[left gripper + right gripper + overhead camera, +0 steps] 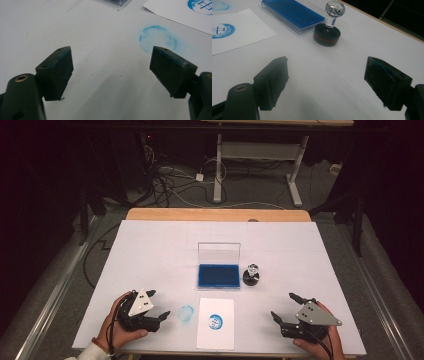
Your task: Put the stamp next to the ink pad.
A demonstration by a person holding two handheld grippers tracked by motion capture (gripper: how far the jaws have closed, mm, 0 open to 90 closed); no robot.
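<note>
Blue ink pad [293, 15] and one stamp [327, 32] sit ahead of my right tool [325, 82], well apart. Both tools gape wide, empty; left tool [111, 72] idles near a smudge [158, 37]. I'd approach the stamp's knob level, centred. One sheet [216, 322], one print.

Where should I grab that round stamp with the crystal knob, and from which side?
Grip the stamp by the thin clear neck just under its faceted knob, coming from above with the open right gripper, which is nearer. It stands upright on its wide black base, close beside the ink pad, so close the jaws front to back, probably safest, clear of the tray.
</note>
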